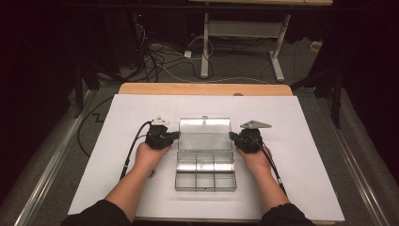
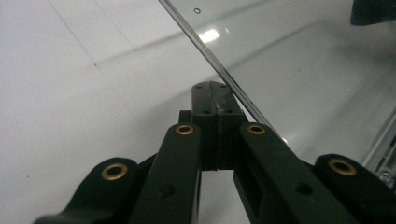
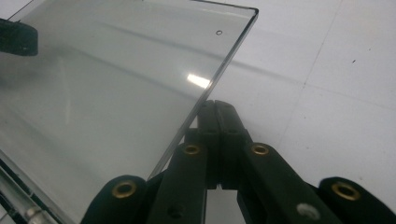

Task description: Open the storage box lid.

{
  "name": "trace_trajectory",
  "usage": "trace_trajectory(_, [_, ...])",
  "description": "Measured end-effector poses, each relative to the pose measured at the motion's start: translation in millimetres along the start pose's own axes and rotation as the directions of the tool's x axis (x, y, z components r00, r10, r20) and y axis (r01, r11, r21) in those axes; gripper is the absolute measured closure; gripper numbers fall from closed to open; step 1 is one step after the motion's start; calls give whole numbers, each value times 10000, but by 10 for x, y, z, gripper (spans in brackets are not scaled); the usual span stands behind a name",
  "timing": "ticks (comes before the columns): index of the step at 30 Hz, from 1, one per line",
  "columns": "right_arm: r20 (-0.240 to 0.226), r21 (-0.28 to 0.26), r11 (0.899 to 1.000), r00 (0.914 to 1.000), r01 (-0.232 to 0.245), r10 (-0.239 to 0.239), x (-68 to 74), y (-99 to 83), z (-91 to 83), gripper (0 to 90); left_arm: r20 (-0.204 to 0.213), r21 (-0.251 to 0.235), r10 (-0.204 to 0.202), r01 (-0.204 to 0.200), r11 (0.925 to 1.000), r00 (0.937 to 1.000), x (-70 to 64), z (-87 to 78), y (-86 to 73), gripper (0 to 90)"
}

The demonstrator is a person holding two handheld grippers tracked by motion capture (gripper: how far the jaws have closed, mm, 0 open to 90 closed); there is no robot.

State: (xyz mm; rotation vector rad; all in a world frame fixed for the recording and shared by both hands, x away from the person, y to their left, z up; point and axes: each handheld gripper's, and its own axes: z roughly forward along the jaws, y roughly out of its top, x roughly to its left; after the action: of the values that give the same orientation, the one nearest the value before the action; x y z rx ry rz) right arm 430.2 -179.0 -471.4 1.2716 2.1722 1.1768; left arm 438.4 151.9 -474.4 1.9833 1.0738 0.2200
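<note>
A clear plastic compartment box [image 1: 205, 170] lies open in the middle of the white sheet, its lid [image 1: 205, 134] folded back behind the tray. My left gripper [image 1: 178, 135] is shut, its tips touching the lid's left edge. My right gripper [image 1: 231, 135] is shut too, its tips against the lid's right edge. In the left gripper view the closed tips [image 2: 215, 88] sit at the lid's rim, the lid [image 2: 299, 60] stretching away to the right. In the right gripper view the closed tips [image 3: 215, 105] meet the edge of the lid [image 3: 116, 79]. The jaws show nothing pinched between them.
The white sheet [image 1: 117, 141] covers a wooden table [image 1: 202, 89]. Beyond the far edge stand a white desk frame [image 1: 244, 42] and a tangle of cables [image 1: 160, 59] on the floor. The box compartments look empty.
</note>
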Motion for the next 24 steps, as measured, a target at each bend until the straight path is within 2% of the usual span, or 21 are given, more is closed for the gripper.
trace_trajectory(7, [54, 425, 9991, 10000, 23, -25, -5, -29, 50, 900, -139, 354, -90, 95, 9993, 9999, 23, 35, -18, 874])
trace_trajectory(14, [146, 610, 9981, 9999, 76, -85, -2, -34, 54, 900, -183, 580, -149, 160, 9982, 9997, 24, 66, -30, 873])
trace_trajectory(24, [305, 770, 9969, 9994, 132, -156, -33, -36, 14, 900, -381, 500, -262, 281, 9984, 9989, 94, -22, -16, 874])
